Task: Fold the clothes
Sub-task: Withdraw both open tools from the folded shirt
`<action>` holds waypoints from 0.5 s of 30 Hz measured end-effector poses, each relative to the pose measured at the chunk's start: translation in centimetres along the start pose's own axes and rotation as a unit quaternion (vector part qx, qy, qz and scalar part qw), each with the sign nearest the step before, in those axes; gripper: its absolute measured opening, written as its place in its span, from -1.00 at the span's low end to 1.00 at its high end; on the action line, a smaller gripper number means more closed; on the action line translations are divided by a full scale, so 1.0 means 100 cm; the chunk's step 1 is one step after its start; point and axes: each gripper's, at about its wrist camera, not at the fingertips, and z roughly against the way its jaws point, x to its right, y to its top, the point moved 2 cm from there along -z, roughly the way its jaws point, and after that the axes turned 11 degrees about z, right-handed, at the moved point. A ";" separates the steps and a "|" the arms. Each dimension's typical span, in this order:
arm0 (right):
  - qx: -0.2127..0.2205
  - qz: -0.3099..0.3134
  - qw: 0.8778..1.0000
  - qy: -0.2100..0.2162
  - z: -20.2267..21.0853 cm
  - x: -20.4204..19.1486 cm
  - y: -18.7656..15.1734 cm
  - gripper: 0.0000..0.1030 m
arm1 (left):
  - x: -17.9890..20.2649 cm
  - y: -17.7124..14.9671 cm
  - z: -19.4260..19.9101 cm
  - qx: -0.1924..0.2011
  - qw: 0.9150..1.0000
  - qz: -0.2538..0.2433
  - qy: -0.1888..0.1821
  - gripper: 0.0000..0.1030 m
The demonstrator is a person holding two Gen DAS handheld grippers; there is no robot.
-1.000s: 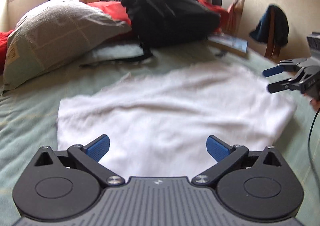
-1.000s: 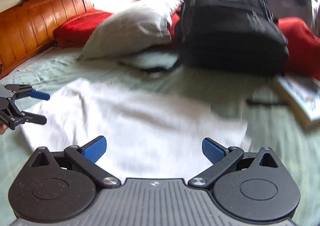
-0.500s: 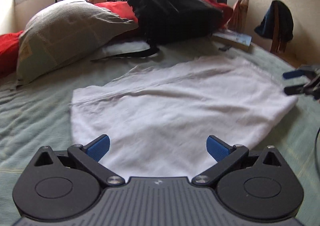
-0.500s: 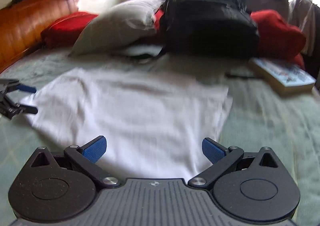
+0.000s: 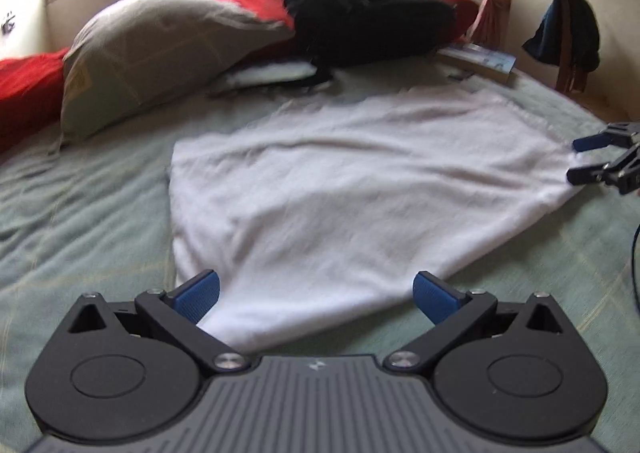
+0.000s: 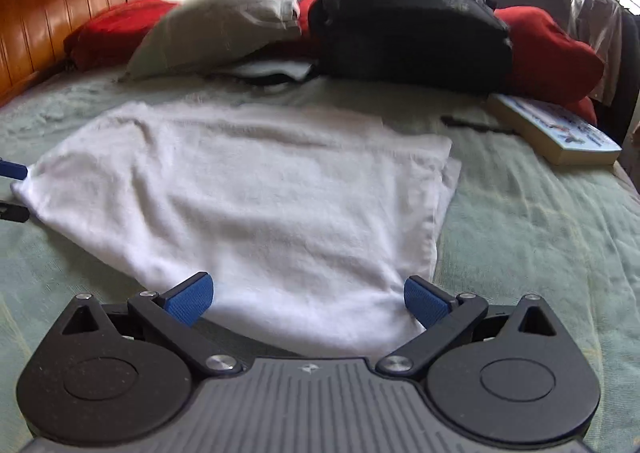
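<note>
White towel (image 5: 340,193) lies flat on the bed (image 5: 80,221). Left hand-held gripper (image 5: 316,293) and right hand-held gripper (image 6: 306,295) both spread apart, empty, one at each near corner.

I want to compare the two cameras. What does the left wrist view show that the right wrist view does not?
Only the left wrist view: a dark garment hanging on the wall and the open right gripper at the cloth's corner. Only the right wrist view: the orange wooden headboard. Both: the white terry cloth flat on the green bedsheet, the grey pillow, the black backpack, the book.
</note>
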 end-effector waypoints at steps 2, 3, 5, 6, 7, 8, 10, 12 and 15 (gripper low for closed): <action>0.013 0.008 1.000 0.014 0.001 -0.008 0.006 1.00 | 0.008 0.009 -0.006 0.008 1.000 -0.001 -0.011 0.99; 0.012 0.010 1.000 0.020 -0.001 -0.012 0.009 1.00 | 0.009 0.009 -0.012 0.003 1.000 0.004 -0.013 0.99; -0.001 -0.008 1.000 0.021 -0.003 -0.006 0.000 1.00 | 0.009 0.008 -0.025 -0.009 1.000 0.016 -0.015 0.99; -0.008 -0.019 1.000 0.021 -0.004 -0.001 -0.006 1.00 | 0.006 0.002 -0.031 -0.021 0.999 0.028 -0.010 0.99; -0.016 -0.030 0.999 0.020 -0.005 0.003 -0.012 1.00 | 0.001 -0.003 -0.035 -0.029 0.999 0.037 -0.005 0.99; -0.023 -0.041 0.999 0.020 -0.006 0.007 -0.018 1.00 | -0.003 -0.008 -0.038 -0.034 0.998 0.045 -0.002 0.99; -0.017 -0.052 0.998 0.026 0.003 0.010 -0.025 1.00 | -0.007 -0.013 -0.030 -0.026 0.999 0.045 -0.001 0.99; -0.020 -0.041 0.999 0.017 0.010 0.006 -0.024 1.00 | -0.007 -0.012 -0.020 -0.026 0.999 0.043 0.007 0.99; -0.017 -0.019 1.000 0.014 0.016 -0.002 -0.014 1.00 | -0.001 -0.005 -0.005 -0.007 1.000 0.015 0.013 0.99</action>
